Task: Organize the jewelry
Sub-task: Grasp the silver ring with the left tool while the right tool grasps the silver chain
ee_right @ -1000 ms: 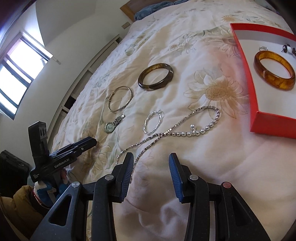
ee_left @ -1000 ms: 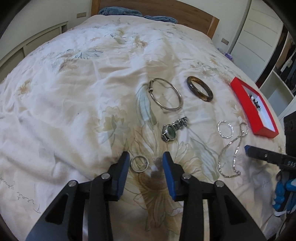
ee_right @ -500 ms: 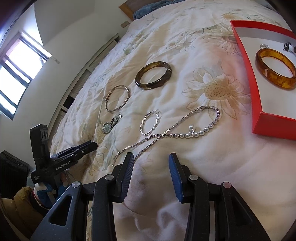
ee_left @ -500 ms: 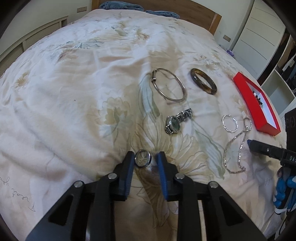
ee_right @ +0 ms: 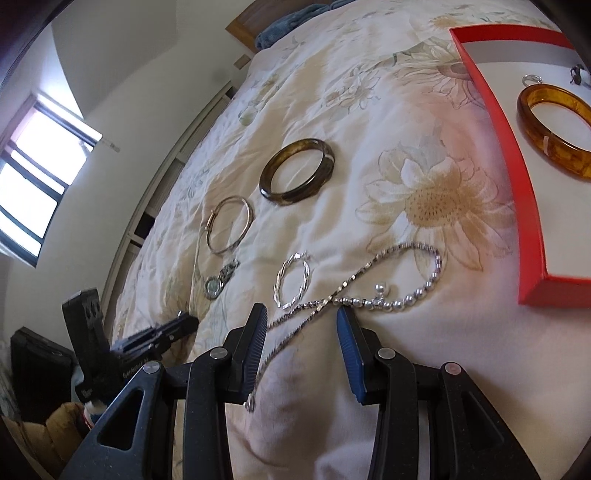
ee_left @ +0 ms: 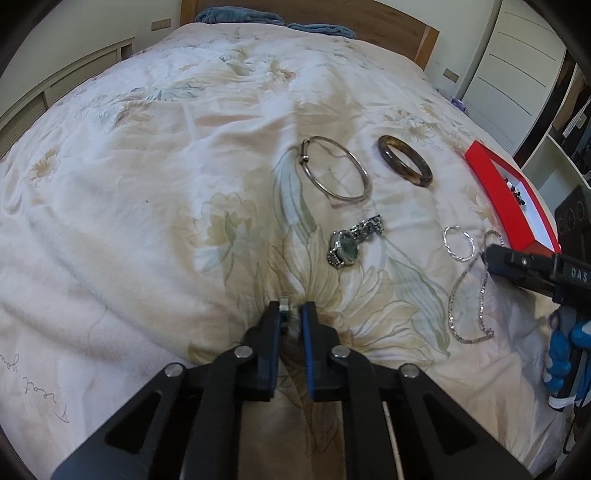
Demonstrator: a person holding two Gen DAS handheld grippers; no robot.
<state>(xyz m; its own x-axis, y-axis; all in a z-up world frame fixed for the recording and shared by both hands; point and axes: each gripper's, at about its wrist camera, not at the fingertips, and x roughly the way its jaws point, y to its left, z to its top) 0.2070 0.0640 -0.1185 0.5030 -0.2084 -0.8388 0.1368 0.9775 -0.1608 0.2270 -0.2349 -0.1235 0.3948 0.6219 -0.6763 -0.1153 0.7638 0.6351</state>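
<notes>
My left gripper [ee_left: 290, 310] is shut on a small silver ring [ee_left: 285, 305], held edge-on just above the quilt. Beyond it lie a watch [ee_left: 349, 245], a thin silver bangle [ee_left: 334, 169] and a dark brown bangle [ee_left: 404, 165]. My right gripper [ee_right: 301, 325] is open, its jaws either side of a silver and pearl necklace [ee_right: 369, 291] on the quilt. A twisted silver hoop [ee_right: 292, 280] lies just past it. The red box [ee_right: 506, 155] at the right holds an amber bangle [ee_right: 554, 129].
The floral quilt [ee_left: 147, 184] covers the bed. A wooden headboard [ee_left: 369, 22] with blue towels stands at the far end. White wardrobe doors [ee_left: 517, 74] are at the right. A window [ee_right: 33, 177] is at the left in the right wrist view.
My left gripper closed on the small silver ring, which now stands edge-on between the pads. My right gripper moved forward over the necklace and stayed open.
</notes>
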